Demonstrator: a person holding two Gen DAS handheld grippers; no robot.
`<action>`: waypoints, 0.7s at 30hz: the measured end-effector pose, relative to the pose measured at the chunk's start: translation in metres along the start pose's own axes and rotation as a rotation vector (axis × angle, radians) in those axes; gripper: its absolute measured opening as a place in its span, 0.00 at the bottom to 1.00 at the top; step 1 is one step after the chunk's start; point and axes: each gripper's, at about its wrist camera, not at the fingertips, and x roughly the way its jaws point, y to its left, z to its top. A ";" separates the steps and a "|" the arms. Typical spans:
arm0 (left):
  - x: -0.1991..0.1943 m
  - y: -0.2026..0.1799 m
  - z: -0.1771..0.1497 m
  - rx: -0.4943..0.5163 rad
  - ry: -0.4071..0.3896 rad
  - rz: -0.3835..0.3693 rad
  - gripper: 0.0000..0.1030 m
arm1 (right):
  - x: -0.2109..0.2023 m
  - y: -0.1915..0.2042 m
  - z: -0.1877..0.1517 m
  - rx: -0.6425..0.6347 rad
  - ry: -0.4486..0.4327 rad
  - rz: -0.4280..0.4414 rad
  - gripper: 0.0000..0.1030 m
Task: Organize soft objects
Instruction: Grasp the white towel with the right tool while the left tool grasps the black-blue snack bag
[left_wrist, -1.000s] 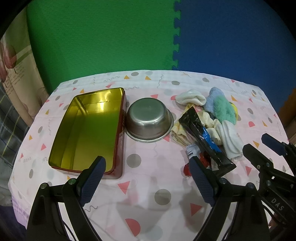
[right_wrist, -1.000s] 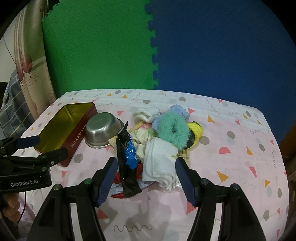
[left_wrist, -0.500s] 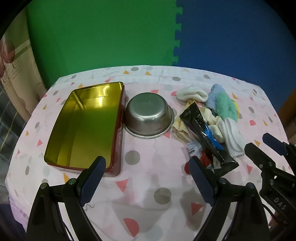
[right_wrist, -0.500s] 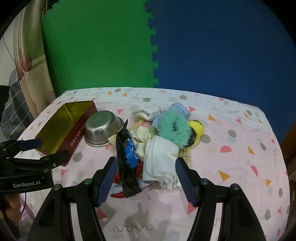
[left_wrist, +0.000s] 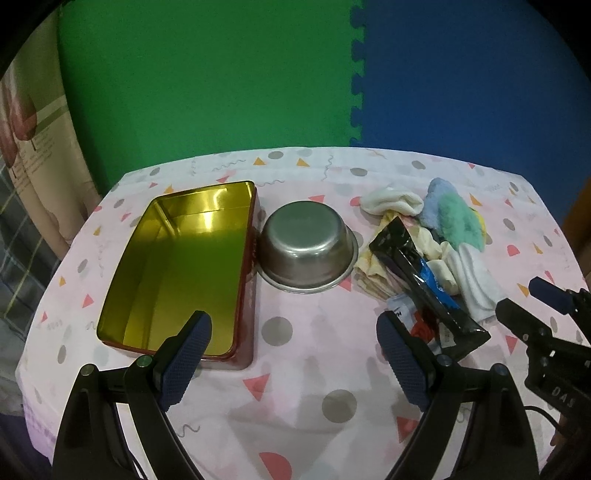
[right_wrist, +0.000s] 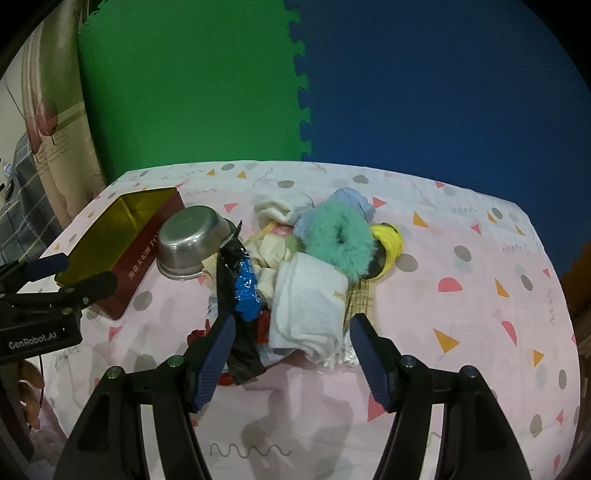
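Blue-padded left hand-held gripper (left_wrist: 293, 363) spread, empty | right hand-held gripper (right_wrist: 291, 363) spread before white towel (right_wrist: 308, 308)

Left tool body (right_wrist: 35, 334): white lettering "GenRobot.AI", read in the right wrist view.
Right tool body (left_wrist: 561, 395): white letters "DAS" near the frame edge in the left wrist view; the rest of the word is cut off.
Red tin box side (right_wrist: 142, 260): a row of gold characters along the long wall, too small to read.
White packet (left_wrist: 400, 308): a dark printed word on its near end, partly hidden under the black packet (left_wrist: 424, 280); not legible.
Black packet: a blue printed patch with pale marks, unreadable in either view.
Wall poster (left_wrist: 33, 147): lines of small print, too blurred to read.
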 end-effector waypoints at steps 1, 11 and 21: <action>0.001 0.000 -0.001 0.002 0.005 0.000 0.86 | 0.001 -0.001 0.000 0.001 0.000 0.000 0.64; 0.014 -0.001 0.000 -0.006 0.067 -0.016 0.86 | 0.020 -0.008 0.000 0.010 0.031 0.011 0.64; 0.023 -0.005 0.000 0.002 0.092 -0.014 0.86 | 0.043 -0.009 0.008 0.009 0.053 0.010 0.64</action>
